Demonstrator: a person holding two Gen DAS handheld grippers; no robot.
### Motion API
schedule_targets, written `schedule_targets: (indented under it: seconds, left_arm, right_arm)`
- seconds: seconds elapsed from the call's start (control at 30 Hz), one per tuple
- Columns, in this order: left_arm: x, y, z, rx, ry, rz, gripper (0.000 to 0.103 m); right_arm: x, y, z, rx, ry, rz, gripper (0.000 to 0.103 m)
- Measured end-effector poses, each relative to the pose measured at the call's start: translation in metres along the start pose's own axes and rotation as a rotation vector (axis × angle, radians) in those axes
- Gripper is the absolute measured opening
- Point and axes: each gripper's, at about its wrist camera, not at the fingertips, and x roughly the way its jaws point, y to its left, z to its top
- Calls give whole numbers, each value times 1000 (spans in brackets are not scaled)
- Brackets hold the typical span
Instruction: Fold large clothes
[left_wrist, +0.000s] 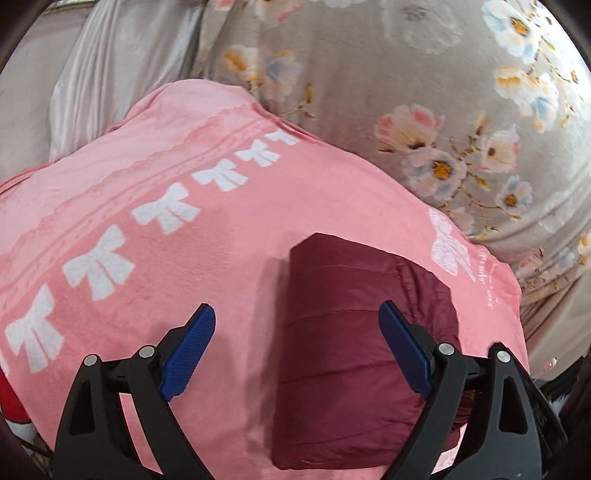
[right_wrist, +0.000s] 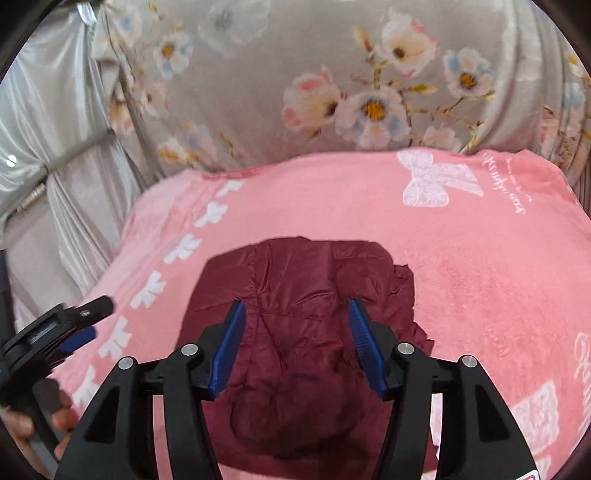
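Two sets of tongs fill the lower edge of my wrist views, each with black arms and blue ribbed pads. My left tongs (left_wrist: 297, 354) stand wide apart and grip nothing; they hover above a pink blanket (left_wrist: 155, 229) printed with a row of white bows, and their right pad overlaps the folded maroon puffer jacket (left_wrist: 354, 325), which sits in the lower centre-right of that frame as a neat block with quilted seams. From the right wrist view, my right tongs (right_wrist: 297, 345) are also spread open and empty, framing the same maroon puffer jacket (right_wrist: 303, 317), which lies in the lower middle on the pink blanket (right_wrist: 461, 258); from this side its surface looks more rumpled, with a loose flap at its right edge. At the lower left of the right view I see the left tongs (right_wrist: 79, 325) held in a hand (right_wrist: 37, 424), off to the jacket's side. Behind the blanket, filling the upper frame, lies a grey floral bedspread (right_wrist: 332, 55).
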Motion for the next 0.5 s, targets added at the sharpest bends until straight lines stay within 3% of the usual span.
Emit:
schedule_targets:
  seconds: [0.07,0.2,0.23,0.27,0.3,0.4,0.5]
  left_arm:
    - [-2,11,-1,-4,-3,14,87]
    - [5,11,0,-1,8,26,87]
    - [8,9,0,-2,13,24,87]
    - [10,8,0,-2,16,22,87]
    - [12,6,0,3,18,19,87]
    - [15,-5,-1,33,19,14,87]
    - [19,-19,-2,71,21,3,87]
  right_arm:
    - [19,0,1,19,45,-48,57]
    - [52,7,-9,11,151,-59,57]
    - [59,7,-12,-1,167,-76,49]
    - [62,7,-14,-8,168,-87,21]
    - [64,5,-16,-16,169,-96,13]
    - [50,-5,-17,8,122,-51,7]
    - [23,-15,-17,10,43,-74,5]
